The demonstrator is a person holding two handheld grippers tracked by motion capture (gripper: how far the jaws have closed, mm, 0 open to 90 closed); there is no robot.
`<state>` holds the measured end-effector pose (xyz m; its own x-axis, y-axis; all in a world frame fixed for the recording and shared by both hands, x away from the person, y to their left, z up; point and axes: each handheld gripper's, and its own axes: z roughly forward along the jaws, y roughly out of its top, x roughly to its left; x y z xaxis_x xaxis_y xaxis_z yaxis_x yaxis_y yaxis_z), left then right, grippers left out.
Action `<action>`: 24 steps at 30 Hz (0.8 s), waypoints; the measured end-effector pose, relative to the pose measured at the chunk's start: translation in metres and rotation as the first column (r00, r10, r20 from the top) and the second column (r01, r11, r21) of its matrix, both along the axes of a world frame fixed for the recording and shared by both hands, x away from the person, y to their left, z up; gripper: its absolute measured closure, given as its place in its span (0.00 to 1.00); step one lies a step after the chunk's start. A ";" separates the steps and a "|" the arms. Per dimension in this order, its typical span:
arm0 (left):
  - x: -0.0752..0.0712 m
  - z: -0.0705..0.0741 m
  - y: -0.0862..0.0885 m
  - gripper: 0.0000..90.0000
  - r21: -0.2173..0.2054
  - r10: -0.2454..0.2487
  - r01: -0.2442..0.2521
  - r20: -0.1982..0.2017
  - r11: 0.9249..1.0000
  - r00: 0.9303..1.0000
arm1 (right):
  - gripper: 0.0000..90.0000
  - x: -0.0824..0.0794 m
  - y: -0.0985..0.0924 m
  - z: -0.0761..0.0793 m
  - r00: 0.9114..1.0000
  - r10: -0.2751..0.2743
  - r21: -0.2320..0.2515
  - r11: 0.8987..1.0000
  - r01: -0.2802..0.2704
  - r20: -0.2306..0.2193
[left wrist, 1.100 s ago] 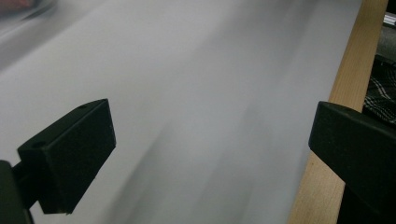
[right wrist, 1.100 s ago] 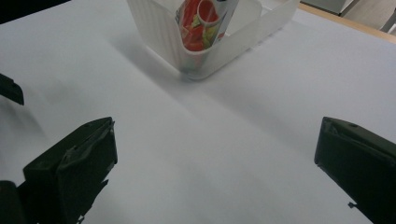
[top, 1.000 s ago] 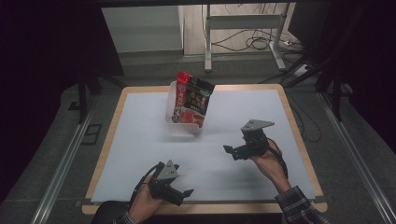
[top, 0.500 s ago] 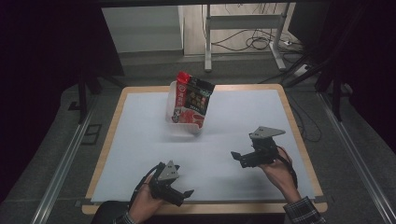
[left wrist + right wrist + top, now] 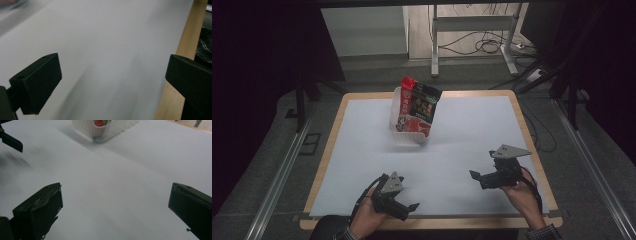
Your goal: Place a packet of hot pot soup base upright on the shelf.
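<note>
Filling the middle of the high view is a table [image 5: 362, 150] with a white top and a pale wooden rim, set against a dark room. Toward the upper middle of the frame, on the far part of the white surface, stands a clear plastic tub [image 5: 398, 131]. Snack packets [image 5: 418, 110] stand upright inside it: a red one on the left and a dark one leaning to the right, both rising above the rim. In the right gripper view the tub [image 5: 100, 131] sits at the top centre of the frame, well apart from the black jaws at the bottom.

At the lower right of the high view, a hand [image 5: 524, 192] holds the right tongs [image 5: 476, 176] low over the white surface, pointing toward the left of the frame. Their jaws stand wide apart with nothing between them, as the right gripper view shows.

At the lower left centre, near the table's front edge, another hand [image 5: 367, 216] holds the left tongs [image 5: 411, 207]. Their jaws are also spread wide and empty. In the left gripper view the wooden rim [image 5: 187, 45] runs down the right side of the frame.
</note>
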<state>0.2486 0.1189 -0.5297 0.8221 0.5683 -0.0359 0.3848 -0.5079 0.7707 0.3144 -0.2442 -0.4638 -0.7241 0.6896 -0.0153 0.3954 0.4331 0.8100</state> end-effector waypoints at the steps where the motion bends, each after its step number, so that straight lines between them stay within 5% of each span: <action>1: 0.000 0.000 0.000 0.00 -0.001 0.000 0.000 0.004 1.000 1.000 | 0.00 -0.002 -0.002 -0.001 1.000 -0.004 0.004 1.000 0.004 -0.004; 10: 0.000 0.002 0.001 0.01 -0.011 -0.001 0.001 0.005 1.000 1.000 | 0.00 -0.015 -0.019 -0.005 1.000 -0.030 0.045 0.999 0.031 -0.008; 24: 0.002 0.001 0.003 0.01 -0.006 0.009 -0.009 -0.004 1.000 1.000 | 0.00 -0.032 -0.056 -0.020 0.993 -0.116 0.014 0.993 0.116 -0.022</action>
<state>0.2504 0.1221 -0.5290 0.8170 0.5750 -0.0423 0.3918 -0.4998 0.7725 0.2822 -0.3004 -0.4835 -0.6392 0.7690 0.0107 0.4596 0.3709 0.8070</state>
